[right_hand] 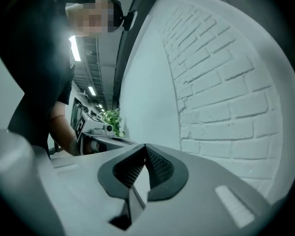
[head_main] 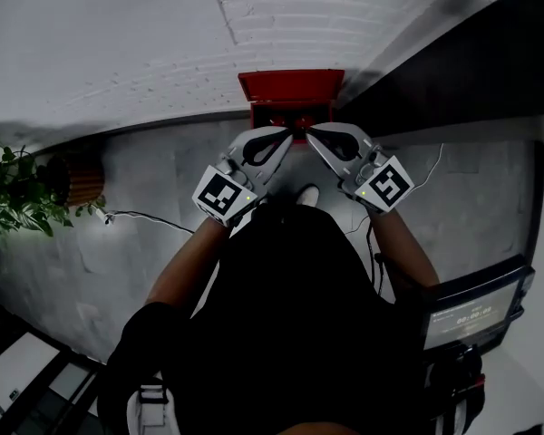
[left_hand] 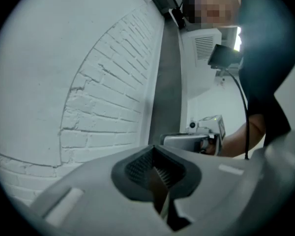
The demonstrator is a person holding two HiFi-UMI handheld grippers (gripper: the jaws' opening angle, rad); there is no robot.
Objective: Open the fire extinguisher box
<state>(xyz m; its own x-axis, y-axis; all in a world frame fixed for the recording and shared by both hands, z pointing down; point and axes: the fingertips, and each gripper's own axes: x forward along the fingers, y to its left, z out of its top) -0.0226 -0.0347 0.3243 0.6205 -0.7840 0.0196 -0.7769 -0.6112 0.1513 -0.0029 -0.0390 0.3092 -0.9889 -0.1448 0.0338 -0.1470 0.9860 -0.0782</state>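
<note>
Left tongs (head_main: pixel 284 136) and right tongs (head_main: pixel 314 138) are both clenched, with the ribbed pads pressed together and nothing between them. In the head view the two sets of tongs are held in front of the person's body. Their tips angle toward each other and nearly meet. Each gripper view shows the white brick wall (head_main: pixel 118 43) and the opposite tongs beyond the jaws.

The fire extinguisher box (head_main: pixel 290 87) is red and rectangular. It stands on the grey floor (head_main: pixel 145 243), directly against the foot of the wall. Its upper part is a flat red panel with a slightly darker border. Below the panel is a darker section with red parts. The tong tips overlap this section in the head view and partly hide it. It cannot be determined whether the panel is a raised lid or the box top, or whether the tongs touch the box.

A green plant (head_main: pixel 18 198) stands at the left by the wall. A thin cable (head_main: pixel 145 216) runs across the floor near it. A dark screen (head_main: pixel 471 315) sits at the lower right.
</note>
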